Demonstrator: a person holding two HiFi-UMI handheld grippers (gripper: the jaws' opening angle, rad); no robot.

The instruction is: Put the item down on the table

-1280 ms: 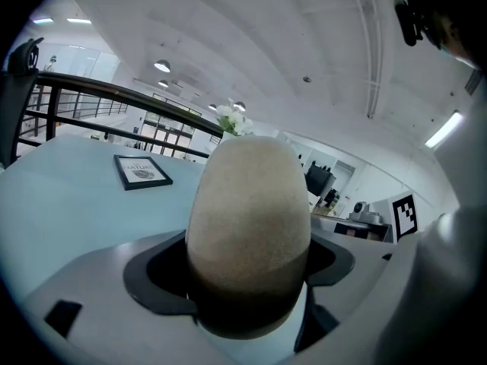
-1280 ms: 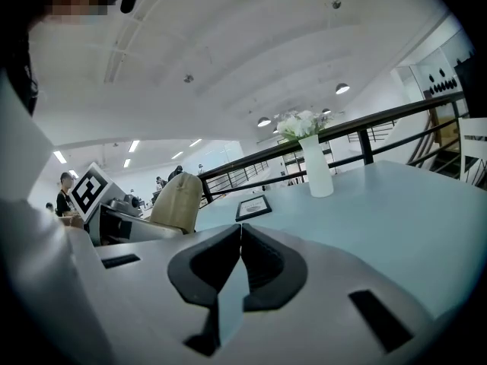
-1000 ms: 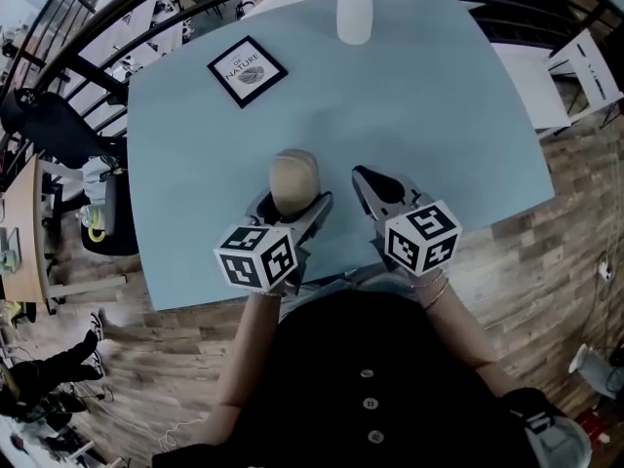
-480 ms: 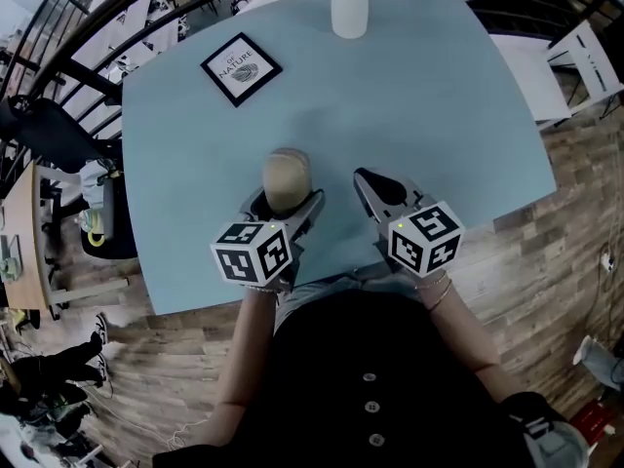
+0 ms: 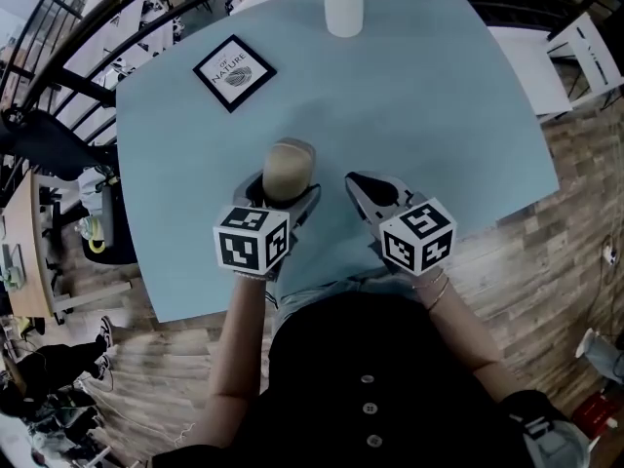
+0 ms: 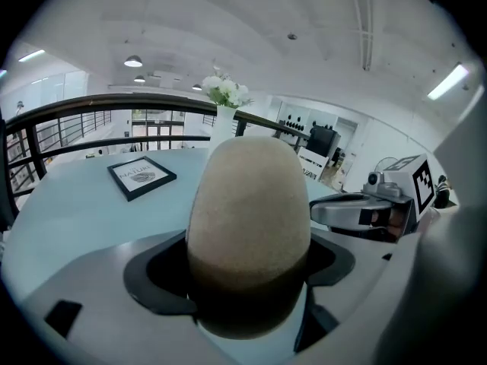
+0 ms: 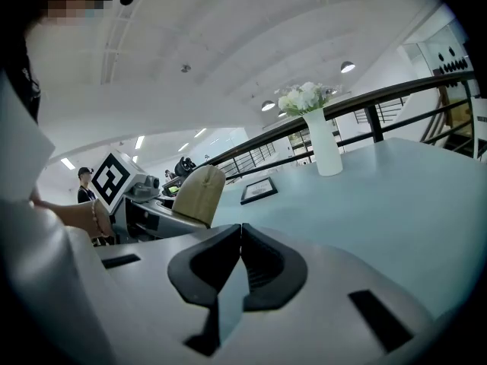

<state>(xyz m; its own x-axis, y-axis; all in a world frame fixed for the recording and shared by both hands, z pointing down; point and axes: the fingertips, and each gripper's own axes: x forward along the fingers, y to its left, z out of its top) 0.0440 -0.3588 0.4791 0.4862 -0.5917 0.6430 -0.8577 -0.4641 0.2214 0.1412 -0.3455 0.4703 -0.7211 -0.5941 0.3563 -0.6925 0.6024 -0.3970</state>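
Note:
A beige egg-shaped item [image 5: 287, 169] stands upright between the jaws of my left gripper [image 5: 283, 191], which is shut on it just above the light blue table [image 5: 419, 96]. In the left gripper view the beige item [image 6: 247, 226] fills the middle, its lower part dark between the jaws. From the right gripper view the same item [image 7: 198, 195] shows at the left. My right gripper [image 5: 363, 191] hovers beside it to the right, shut with nothing in it; its jaws meet in the right gripper view [image 7: 240, 268].
A black-framed card [image 5: 233, 72] lies at the table's far left. A white vase [image 5: 342, 8] with flowers stands at the far edge. A black railing [image 5: 68, 37] curves behind the table. Wooden floor [image 5: 546, 242] lies to the right.
The left gripper has carried the beige item slightly farther onto the table. The right gripper has shifted a little left with it.

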